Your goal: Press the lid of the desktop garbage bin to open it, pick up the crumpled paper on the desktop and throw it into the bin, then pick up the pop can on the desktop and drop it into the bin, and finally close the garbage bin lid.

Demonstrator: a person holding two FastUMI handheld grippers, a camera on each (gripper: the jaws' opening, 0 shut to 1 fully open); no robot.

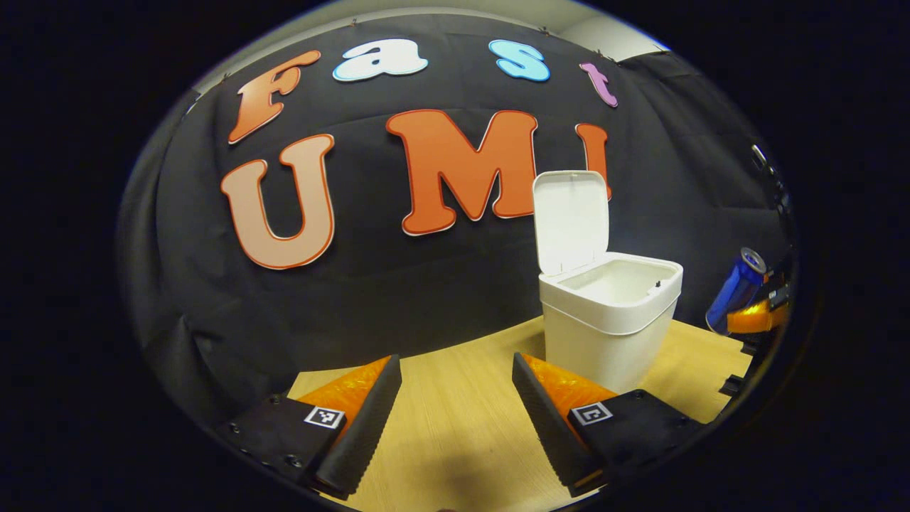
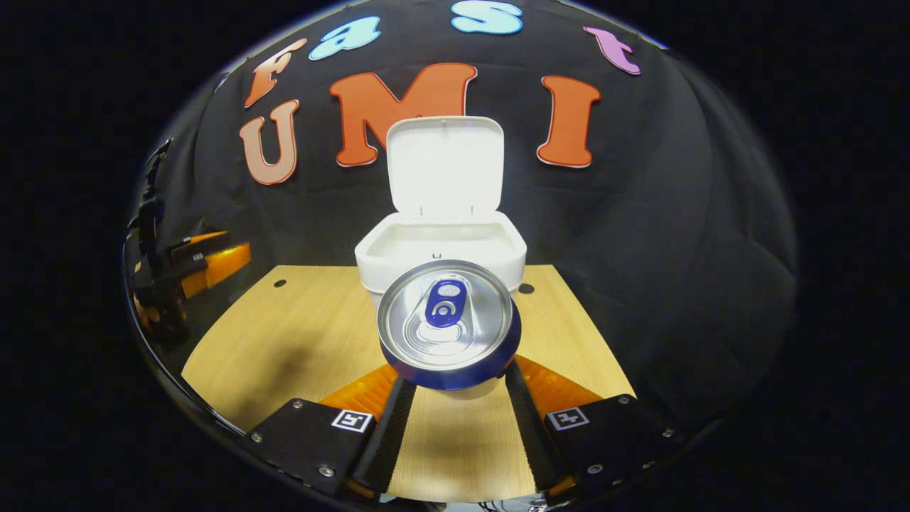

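Observation:
The white desktop bin [image 1: 608,320] stands on the wooden table with its lid [image 1: 572,220] swung up and the inside open. My left gripper [image 1: 456,363] hovers open over the table, left of the bin and short of it, with nothing between its fingers. In the right gripper view the blue pop can [image 2: 446,323] is held off the table, its silver top facing the camera, and my right gripper [image 2: 458,377] is shut on it. The bin [image 2: 441,249] stands just beyond the can, lid [image 2: 444,167] upright. In the left gripper view the can [image 1: 736,291] hangs tilted to the right of the bin.
The light wooden table [image 2: 298,334] has small dark holes [image 2: 526,288] near its back edge. Black cloth walls close in behind the bin and at both sides. The left gripper [image 2: 213,263] hangs at the far left in the right gripper view.

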